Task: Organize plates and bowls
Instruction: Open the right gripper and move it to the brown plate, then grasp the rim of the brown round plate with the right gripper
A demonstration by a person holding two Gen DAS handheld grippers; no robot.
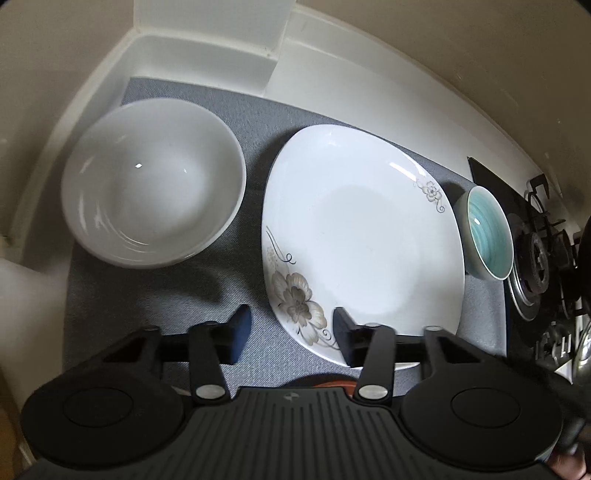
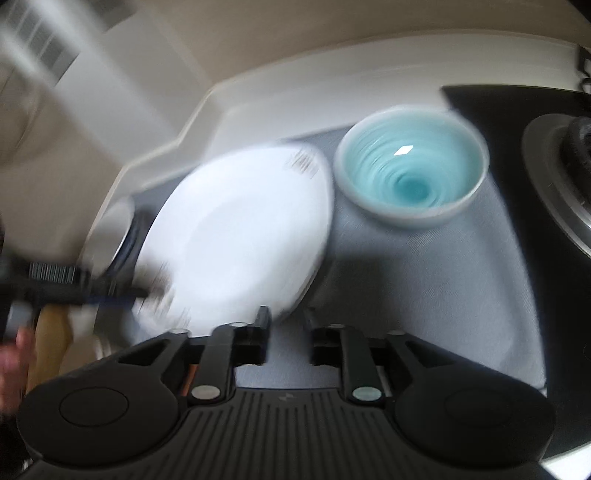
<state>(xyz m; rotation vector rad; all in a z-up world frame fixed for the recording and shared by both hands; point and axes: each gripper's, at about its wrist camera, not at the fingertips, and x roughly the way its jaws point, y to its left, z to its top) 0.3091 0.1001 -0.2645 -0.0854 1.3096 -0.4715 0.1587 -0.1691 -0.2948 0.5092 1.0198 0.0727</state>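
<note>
A white squarish plate (image 1: 365, 236) with flower prints lies on a grey mat (image 1: 251, 122). A large white bowl (image 1: 151, 181) stands to its left and a small teal bowl (image 1: 487, 232) to its right. My left gripper (image 1: 291, 334) is open and empty, its jaws straddling the plate's near left edge. In the blurred right wrist view, my right gripper (image 2: 288, 325) is open and empty, just in front of the plate (image 2: 240, 229), with the teal bowl (image 2: 410, 170) ahead to the right. The left gripper (image 2: 74, 284) shows at the plate's left edge.
A gas stove burner (image 1: 539, 258) on a black cooktop (image 2: 509, 110) lies right of the mat. A white counter rim and beige wall (image 1: 369, 74) run behind. A white box (image 1: 207, 33) stands at the back left corner.
</note>
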